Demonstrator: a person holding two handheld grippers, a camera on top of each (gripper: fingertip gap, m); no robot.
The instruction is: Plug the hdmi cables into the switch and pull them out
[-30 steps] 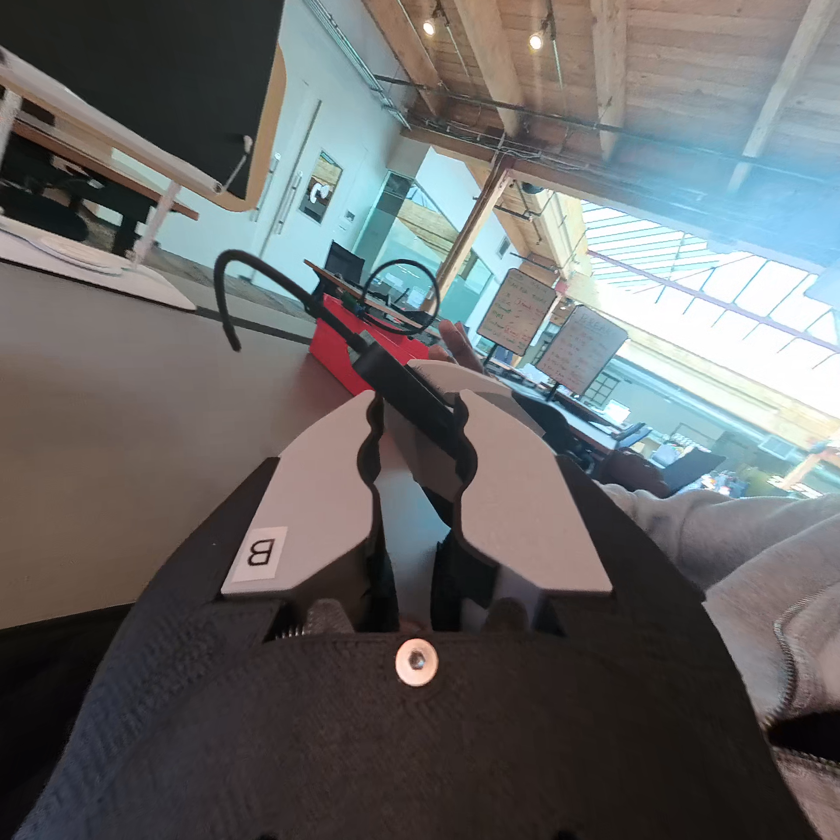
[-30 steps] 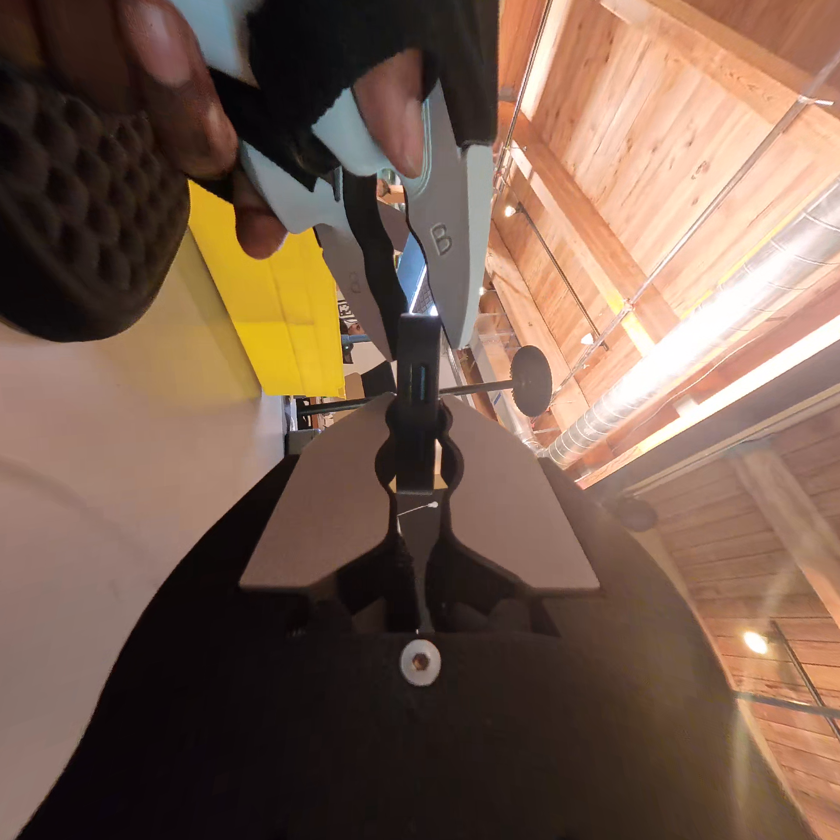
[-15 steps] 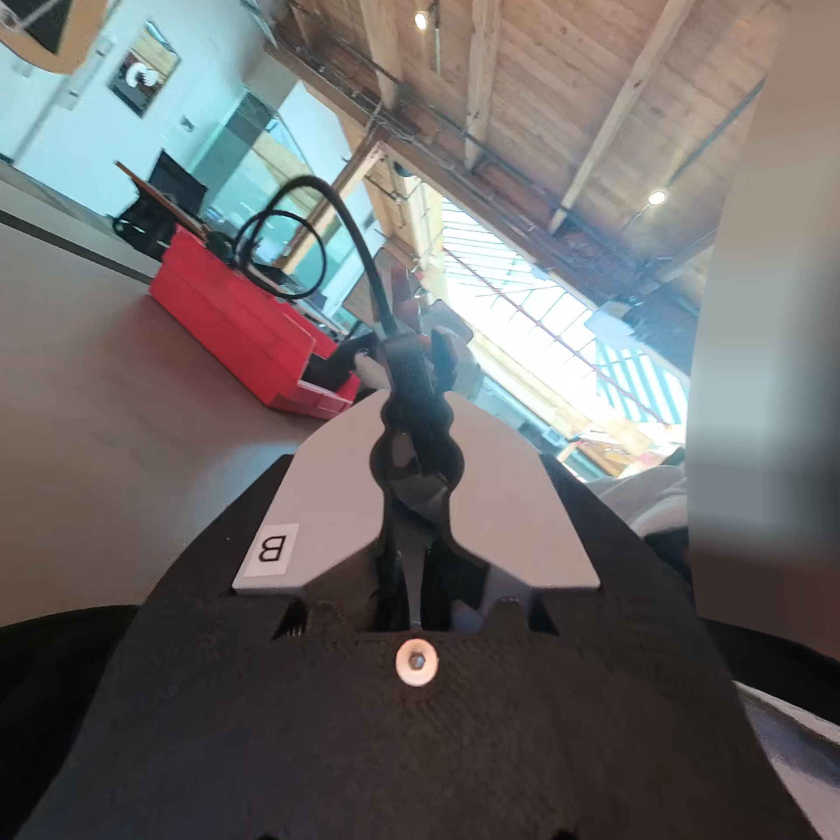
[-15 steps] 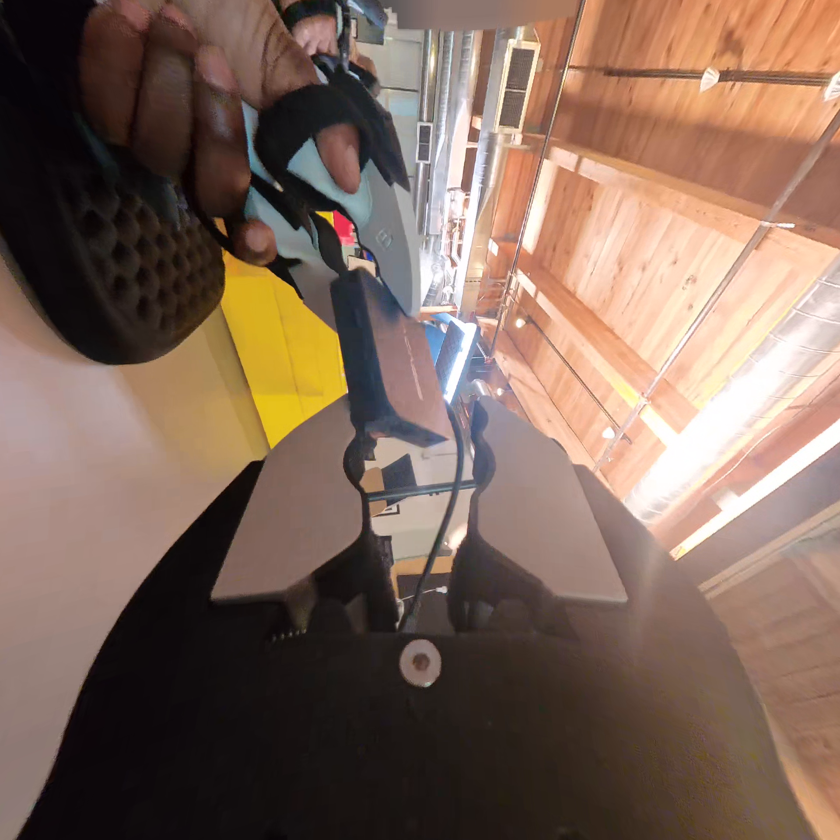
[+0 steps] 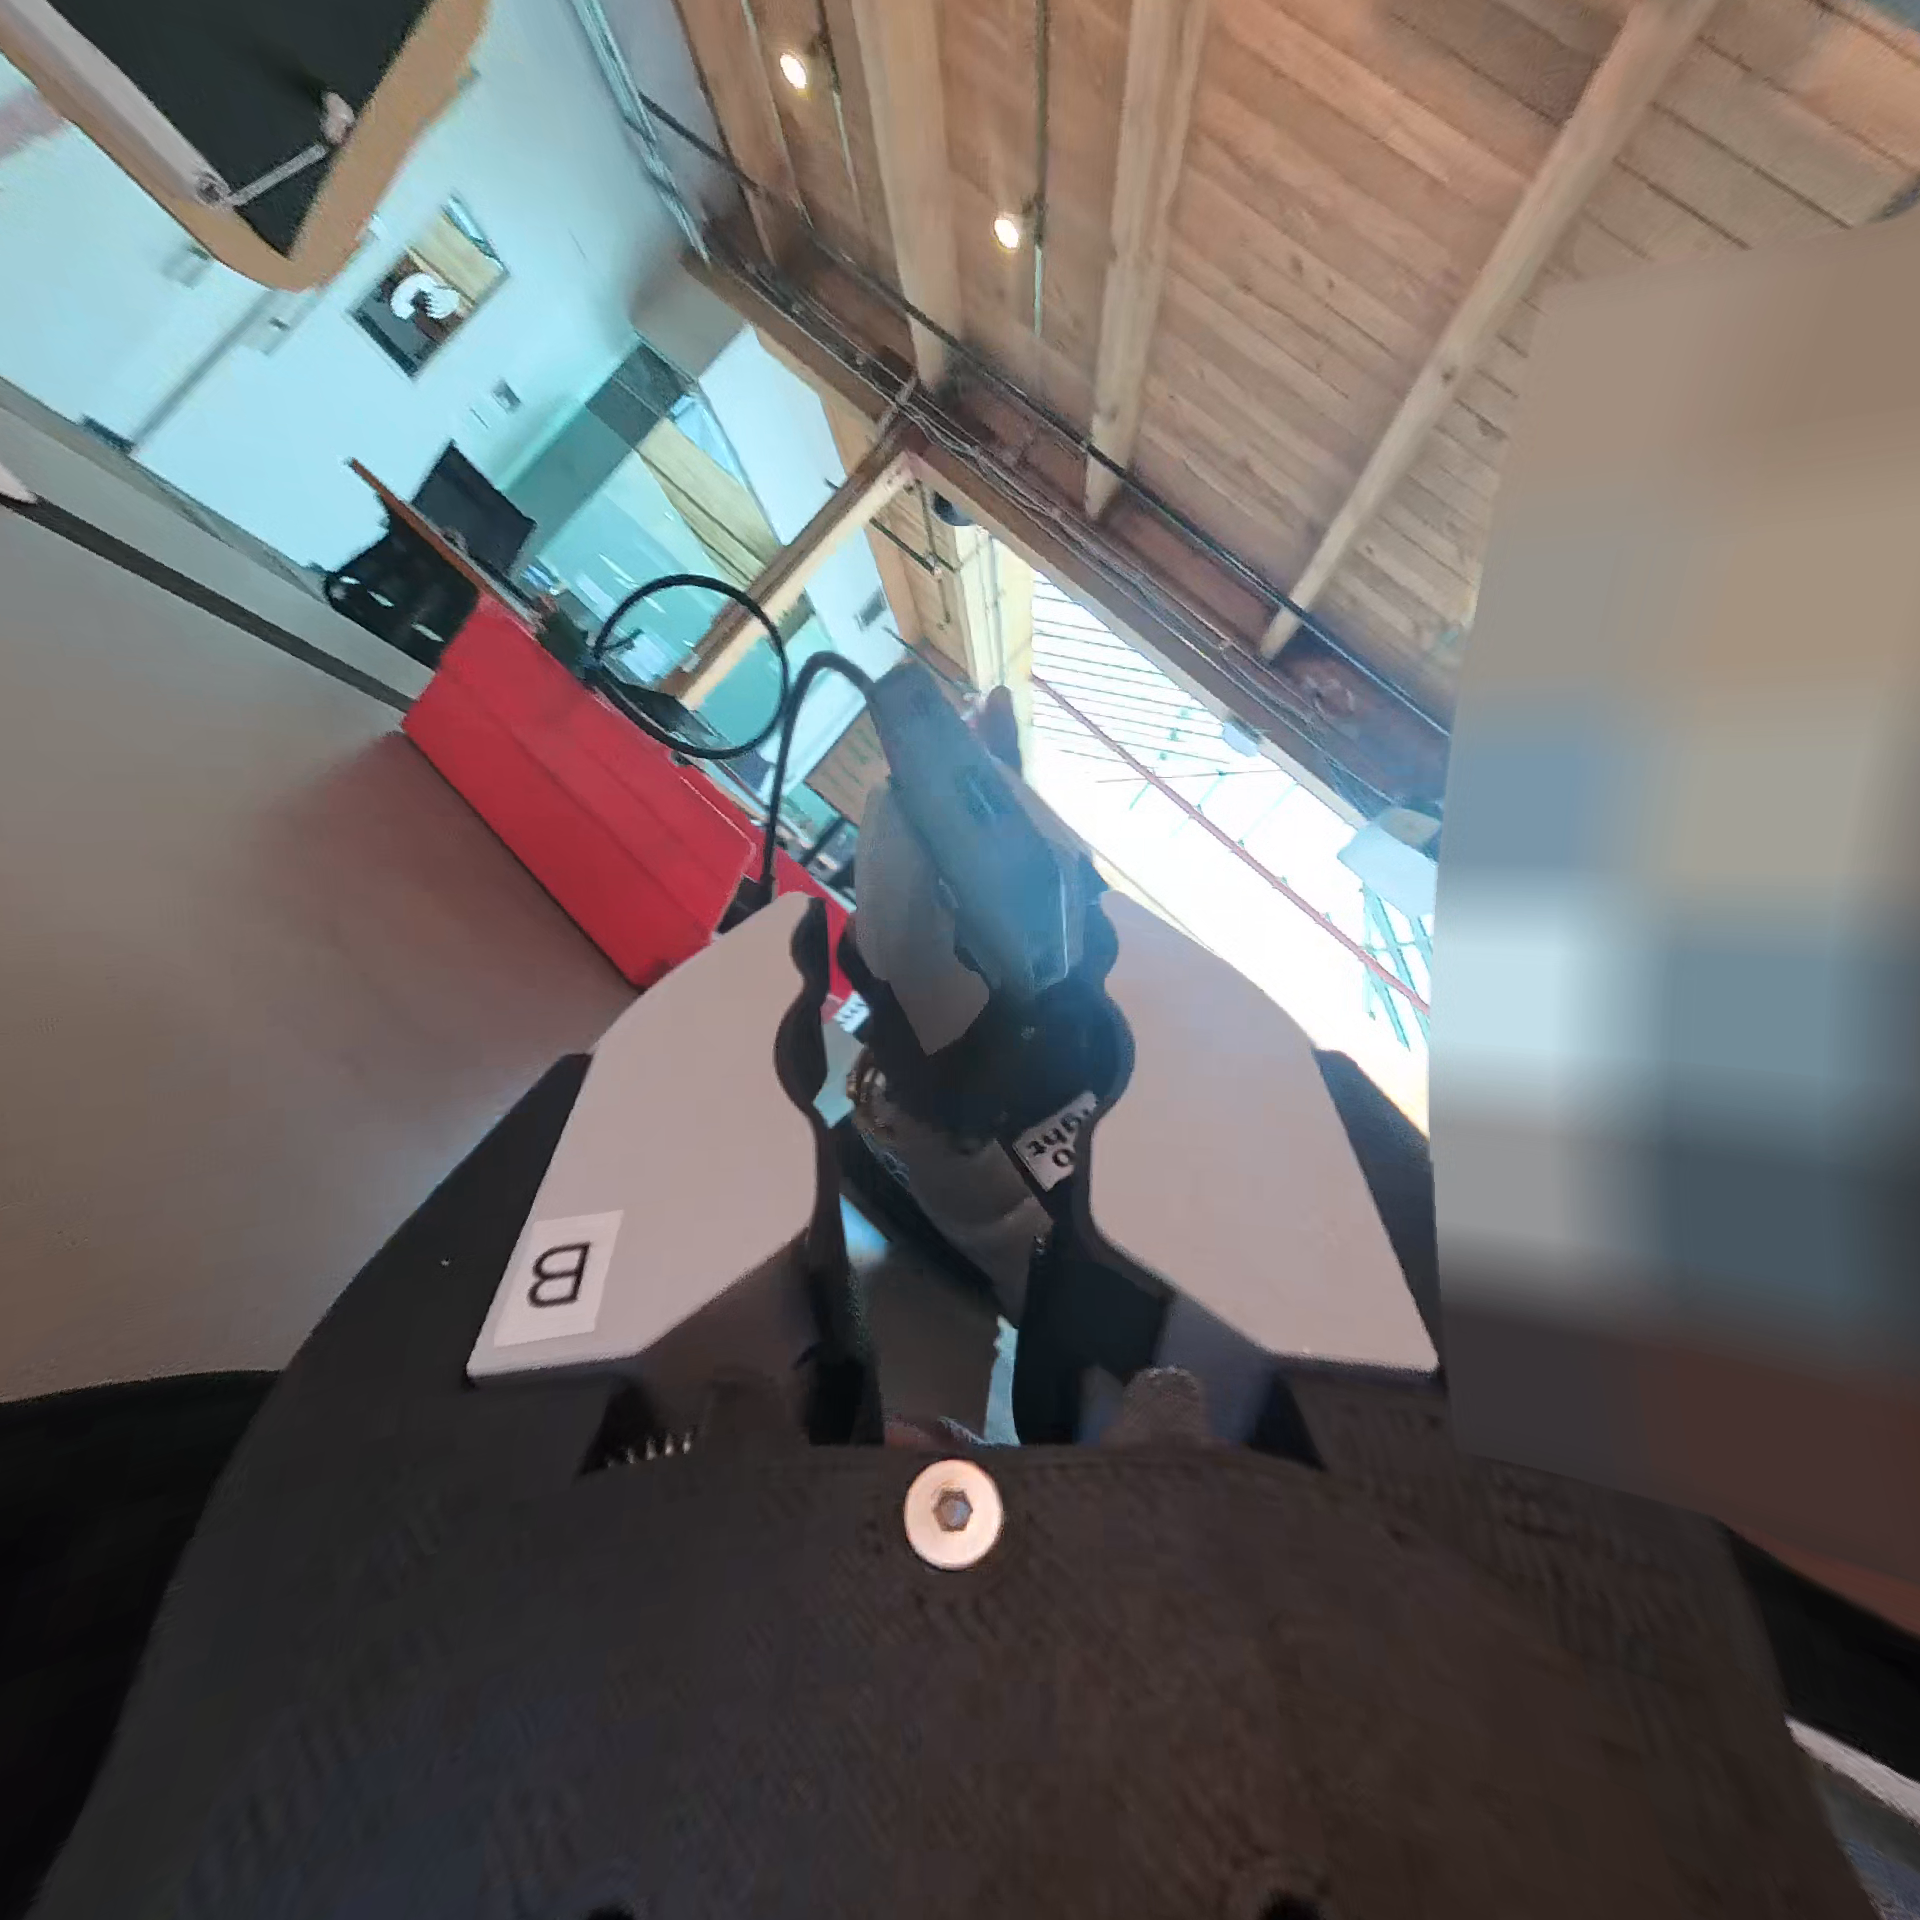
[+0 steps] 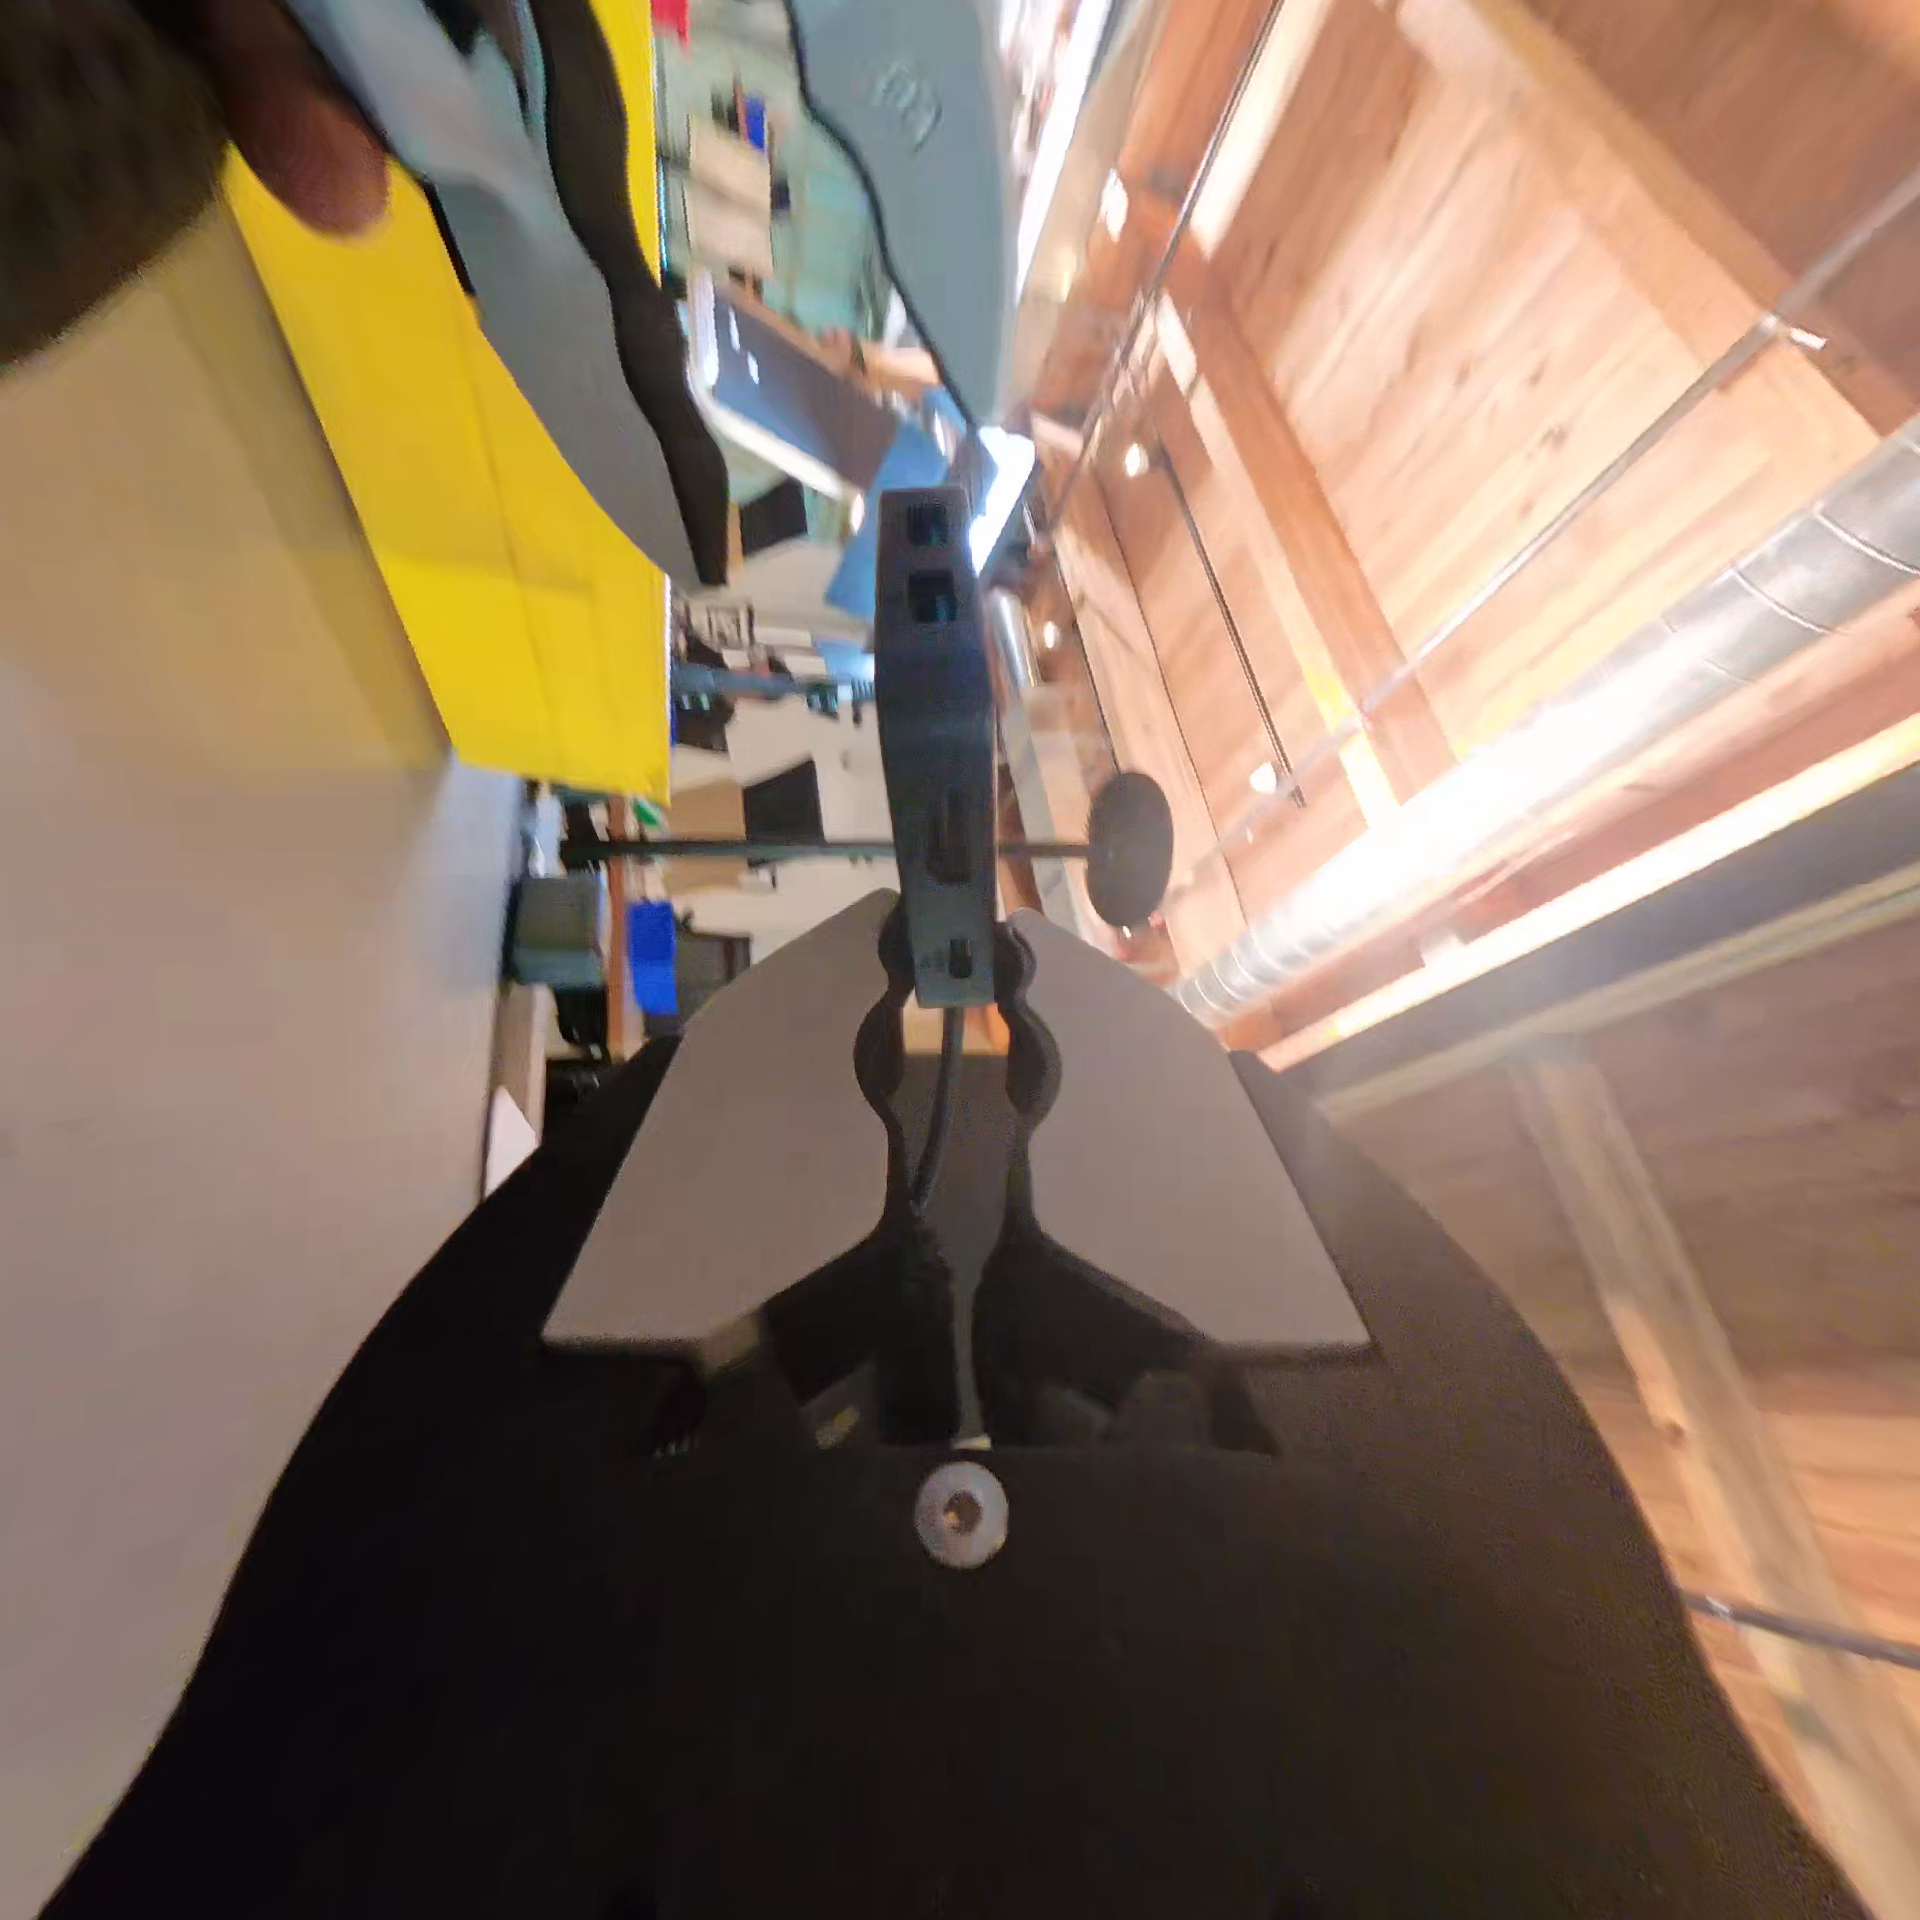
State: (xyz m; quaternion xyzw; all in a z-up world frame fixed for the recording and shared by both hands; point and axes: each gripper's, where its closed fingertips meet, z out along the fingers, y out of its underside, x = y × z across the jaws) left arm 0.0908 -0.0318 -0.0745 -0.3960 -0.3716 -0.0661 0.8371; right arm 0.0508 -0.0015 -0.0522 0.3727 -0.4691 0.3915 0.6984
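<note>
My right gripper is shut on the lower end of the black switch, which stands up between its fingers with its ports facing the camera. A thin black cable hangs from the switch down between the fingers. My left gripper is open and empty. Through its gap I see the switch held by the right gripper, with a black cable looping off its far end. In the right wrist view the left gripper hovers just above the switch, jaws apart.
A red box sits on the grey table beyond the left gripper. A yellow box lies on the table at the left of the right wrist view. A hand holds the left gripper.
Half a second ago the left gripper was shut on the switch and the right was open. Now the right gripper is shut on the switch and the left has opened and let go.
</note>
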